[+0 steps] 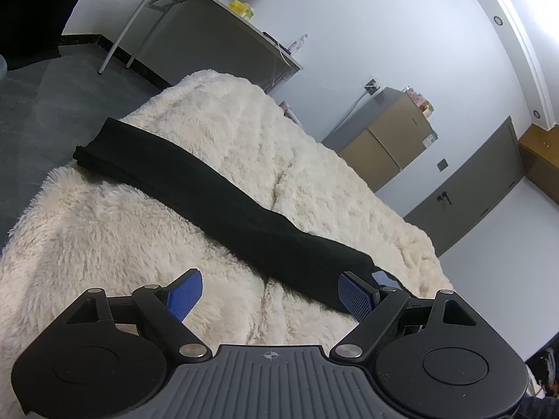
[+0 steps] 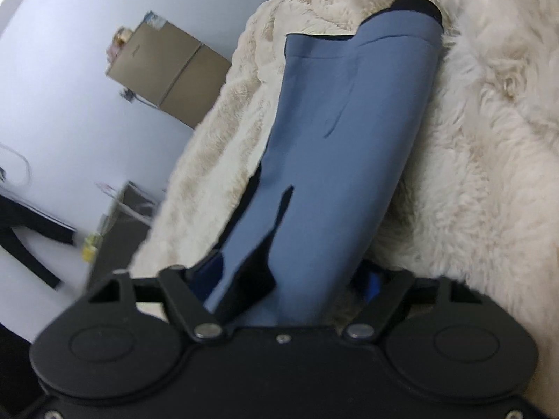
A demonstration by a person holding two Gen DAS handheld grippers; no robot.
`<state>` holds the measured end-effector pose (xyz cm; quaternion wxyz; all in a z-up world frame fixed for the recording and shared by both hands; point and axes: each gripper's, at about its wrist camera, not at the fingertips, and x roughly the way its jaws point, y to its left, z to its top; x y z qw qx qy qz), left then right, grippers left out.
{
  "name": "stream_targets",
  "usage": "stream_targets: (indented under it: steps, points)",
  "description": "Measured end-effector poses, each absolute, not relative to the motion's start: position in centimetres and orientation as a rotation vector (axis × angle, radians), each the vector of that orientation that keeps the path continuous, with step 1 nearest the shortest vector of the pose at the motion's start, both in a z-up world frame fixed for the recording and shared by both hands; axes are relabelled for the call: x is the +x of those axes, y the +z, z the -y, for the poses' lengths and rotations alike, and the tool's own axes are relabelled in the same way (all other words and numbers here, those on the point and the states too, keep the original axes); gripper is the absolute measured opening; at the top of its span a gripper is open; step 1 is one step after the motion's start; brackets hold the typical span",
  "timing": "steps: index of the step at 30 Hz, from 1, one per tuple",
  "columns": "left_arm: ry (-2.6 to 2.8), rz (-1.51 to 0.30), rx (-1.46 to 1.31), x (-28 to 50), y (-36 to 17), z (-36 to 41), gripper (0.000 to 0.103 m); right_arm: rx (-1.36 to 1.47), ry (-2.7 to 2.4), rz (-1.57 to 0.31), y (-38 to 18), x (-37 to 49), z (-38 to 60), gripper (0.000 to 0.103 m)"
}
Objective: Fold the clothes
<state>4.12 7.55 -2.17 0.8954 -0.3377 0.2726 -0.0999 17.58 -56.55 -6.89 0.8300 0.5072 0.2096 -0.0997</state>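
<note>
- Hovering spread wide, the left tool (image 1: 269, 296) holds nothing; its right-hand blue pad sits at the near end of a long black garment (image 1: 216, 202).
- Ahead of the right tool (image 2: 283, 279), a blue garment (image 2: 349, 132) runs between its fingers; whether they pinch it I cannot tell.
- Both garments lie as narrow strips on a cream fluffy blanket (image 1: 104, 230).
- Folding seems partway done: lengthwise folds made, crosswise folds probably remaining.

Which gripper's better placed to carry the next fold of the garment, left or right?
Right, probably. The right gripper has the blue garment running between its fingers, though its closure is hidden. The left gripper is open over the fleece blanket, beside the black garment, gripping nothing.
</note>
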Motion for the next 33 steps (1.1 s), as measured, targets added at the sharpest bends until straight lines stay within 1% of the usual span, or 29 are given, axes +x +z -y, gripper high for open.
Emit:
stream_targets:
  steps: [1,3,5,8,10,11,12,13,14,15,17,18,24,27,29,31,33]
  points:
    - [-0.208,-0.565,-0.697,4.1,-2.2,-7.5,0.081,1.095,-0.2,-0.446,-6.9,17.6,56.9,0.019]
    - [-0.207,-0.563,-0.699,4.1,-2.2,-7.5,0.081,1.092,-0.201,-0.46,-6.8,17.4,57.2,0.013]
    - [-0.205,-0.563,-0.702,4.1,-2.2,-7.6,0.081,1.071,-0.194,-0.463,-6.7,17.4,57.4,0.011]
    - [-0.206,-0.567,-0.697,4.1,-2.2,-7.5,0.081,1.066,-0.19,-0.463,-6.6,17.6,57.4,0.011]
    - [-0.208,-0.568,-0.692,4.0,-2.2,-7.4,0.081,1.066,-0.195,-0.463,-6.3,17.7,57.3,0.018]
    - [-0.208,-0.568,-0.692,4.0,-2.2,-7.4,0.081,1.068,-0.195,-0.461,-6.2,17.7,57.2,0.02]
    - [-0.206,-0.568,-0.693,4.0,-2.2,-7.4,0.081,1.07,-0.198,-0.459,-6.2,17.6,57.1,0.027]
    - [-0.206,-0.567,-0.694,4.0,-2.2,-7.4,0.081,1.072,-0.203,-0.457,-6.1,17.5,57.1,0.032]
    - [-0.205,-0.567,-0.694,4.0,-2.2,-7.4,0.081,1.071,-0.21,-0.454,-6.0,17.5,57.1,0.034]
    - [-0.205,-0.566,-0.695,4.0,-2.2,-7.4,0.081,1.068,-0.215,-0.452,-5.9,17.5,57.1,0.032]
    - [-0.206,-0.566,-0.695,4.0,-2.2,-7.4,0.081,1.06,-0.213,-0.454,-5.8,17.7,57.2,0.018]
    - [-0.206,-0.566,-0.695,4.0,-2.2,-7.4,0.081,1.047,-0.207,-0.462,-5.7,17.8,57.3,0.008]
    - [-0.211,-0.548,-0.709,3.6,-2.0,-7.6,0.081,1.011,-0.19,-0.469,-4.0,17.1,57.8,0.008]
    - [-0.218,-0.559,-0.715,3.9,-2.2,-7.7,0.081,0.994,-0.198,-0.445,-2.9,16.1,58.3,0.017]
    - [-0.22,-0.578,-0.71,4.2,-2.3,-7.5,0.081,0.991,-0.224,-0.435,-2.4,15.4,58.8,0.026]
    - [-0.221,-0.59,-0.701,4.5,-2.4,-7.3,0.081,0.986,-0.252,-0.436,-2.3,14.0,58.9,0.045]
    - [-0.219,-0.587,-0.697,4.5,-2.4,-7.1,0.081,0.978,-0.264,-0.44,-2.4,13.1,58.7,0.05]
